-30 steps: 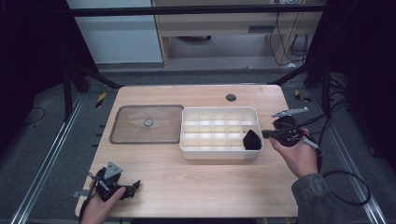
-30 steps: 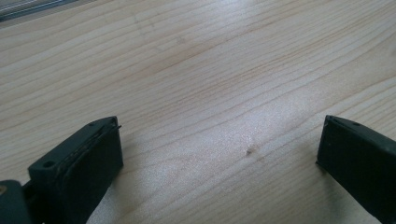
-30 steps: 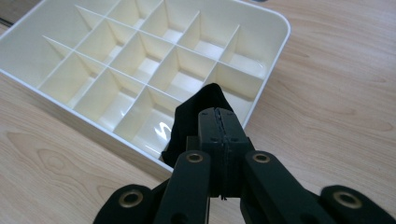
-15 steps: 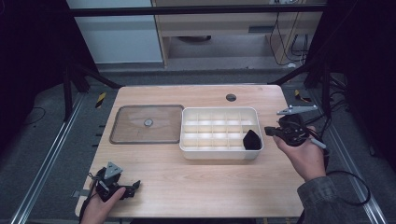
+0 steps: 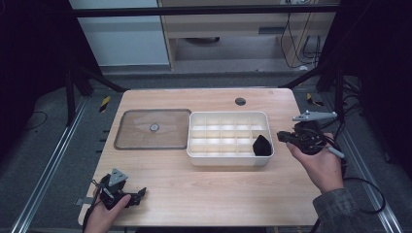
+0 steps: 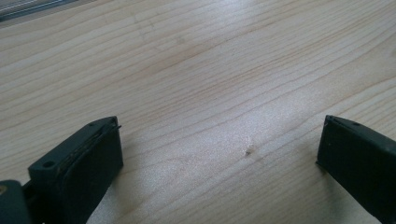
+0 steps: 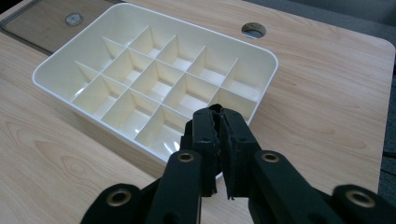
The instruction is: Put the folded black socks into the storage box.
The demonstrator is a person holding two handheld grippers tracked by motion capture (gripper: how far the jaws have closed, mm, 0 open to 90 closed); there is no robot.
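Right gripper [image 5: 283,137] fingers nearly closed, empty, beside the tray [image 5: 228,119] holding a black piece [image 5: 262,145]; left gripper [image 5: 138,194] fingers open, parked on table [image 5: 214,194].

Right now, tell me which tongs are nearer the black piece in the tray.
Right. The right tongs hover just past the tray's right edge, beside the black piece; the left tongs sit at the table's near left corner.

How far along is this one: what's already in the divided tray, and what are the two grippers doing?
Done: one black item sits in the near-right compartment of the white tray; the clear lid lies beside it. In hand: nothing. The right gripper, just right of the tray, has just been opening, jaws nearly together, nothing between them; the left gripper is open over bare table. Left: the other compartments are empty, the lid off.
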